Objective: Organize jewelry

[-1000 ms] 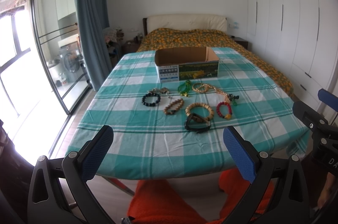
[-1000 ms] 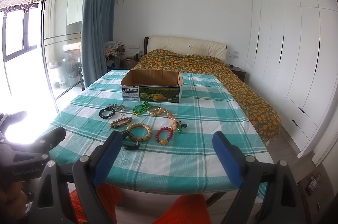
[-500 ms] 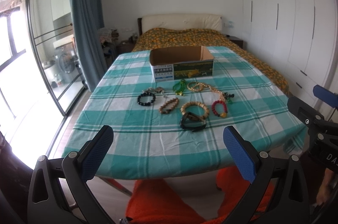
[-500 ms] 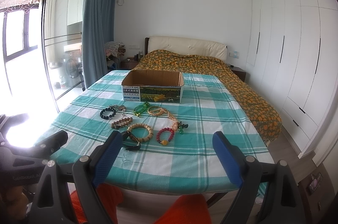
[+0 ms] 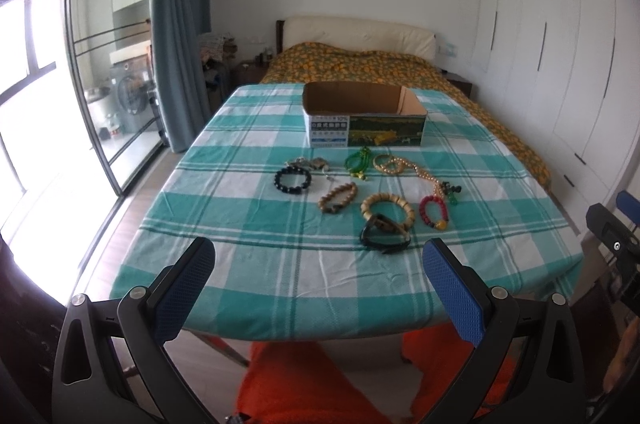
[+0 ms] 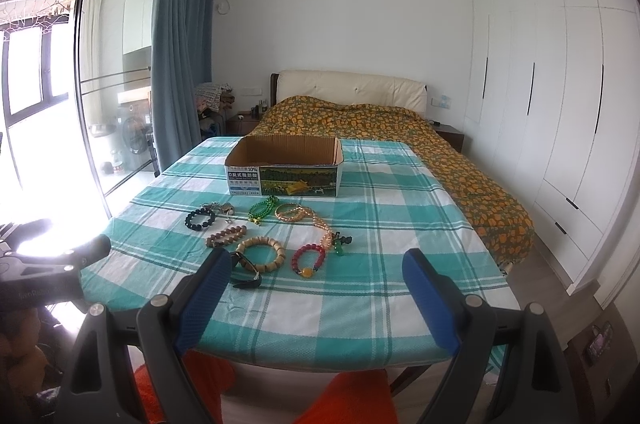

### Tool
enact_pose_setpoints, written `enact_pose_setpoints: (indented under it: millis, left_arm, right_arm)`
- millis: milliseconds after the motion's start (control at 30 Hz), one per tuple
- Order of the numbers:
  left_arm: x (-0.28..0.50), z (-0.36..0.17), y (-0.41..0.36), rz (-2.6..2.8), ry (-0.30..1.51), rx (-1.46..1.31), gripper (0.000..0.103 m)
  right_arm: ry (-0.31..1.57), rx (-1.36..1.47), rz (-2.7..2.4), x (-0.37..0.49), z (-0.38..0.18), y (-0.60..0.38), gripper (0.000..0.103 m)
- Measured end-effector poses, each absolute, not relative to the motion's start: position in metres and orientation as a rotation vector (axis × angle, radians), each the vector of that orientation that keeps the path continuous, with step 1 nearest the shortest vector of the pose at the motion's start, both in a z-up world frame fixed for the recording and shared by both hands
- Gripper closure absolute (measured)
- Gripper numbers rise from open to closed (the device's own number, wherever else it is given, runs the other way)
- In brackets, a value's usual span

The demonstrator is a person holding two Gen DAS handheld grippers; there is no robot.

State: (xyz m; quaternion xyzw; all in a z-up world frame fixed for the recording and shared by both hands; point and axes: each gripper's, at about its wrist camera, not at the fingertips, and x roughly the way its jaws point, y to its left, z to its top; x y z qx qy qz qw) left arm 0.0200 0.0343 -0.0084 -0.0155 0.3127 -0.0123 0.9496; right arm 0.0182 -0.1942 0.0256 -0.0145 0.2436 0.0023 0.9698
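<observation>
Several bracelets lie on the teal checked tablecloth (image 5: 248,260): a black bead bracelet (image 5: 292,180), a brown bead bracelet (image 5: 337,197), a tan wooden one (image 5: 387,209), a red one (image 5: 434,211), a black wristband (image 5: 385,236), green beads (image 5: 357,162) and a pearl necklace (image 5: 404,166). An open cardboard box (image 5: 365,119) stands behind them. My left gripper (image 5: 320,288) is open and empty at the table's near edge. My right gripper (image 6: 316,298) is open and empty, its left finger just before the wristband (image 6: 246,270). The box (image 6: 285,166) shows there too.
A bed with an orange-patterned cover (image 6: 380,120) lies beyond the table. White wardrobes (image 6: 560,84) line the right wall. A glass door and blue curtain (image 6: 176,64) are at the left. Orange cloth (image 5: 320,384) shows below the table edge.
Both grippers have come a little closer to the table; the left view has swung right so the jewelry sits more central. The jewelry has not moved.
</observation>
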Motion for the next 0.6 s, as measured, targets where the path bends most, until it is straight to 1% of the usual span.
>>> enact_pose_setpoints:
  millis: [333, 600]
  left_arm:
    - [0.05, -0.021, 0.05, -0.042, 0.673, -0.07, 0.0]
    - [0.074, -0.045, 0.044, -0.071, 0.728, -0.06, 0.0]
  right_arm:
    - [0.534, -0.002, -0.033, 0.045, 0.017, -0.21, 0.014]
    - [0.567, 0.007, -0.044, 0.074, -0.003, -0.225, 0.014]
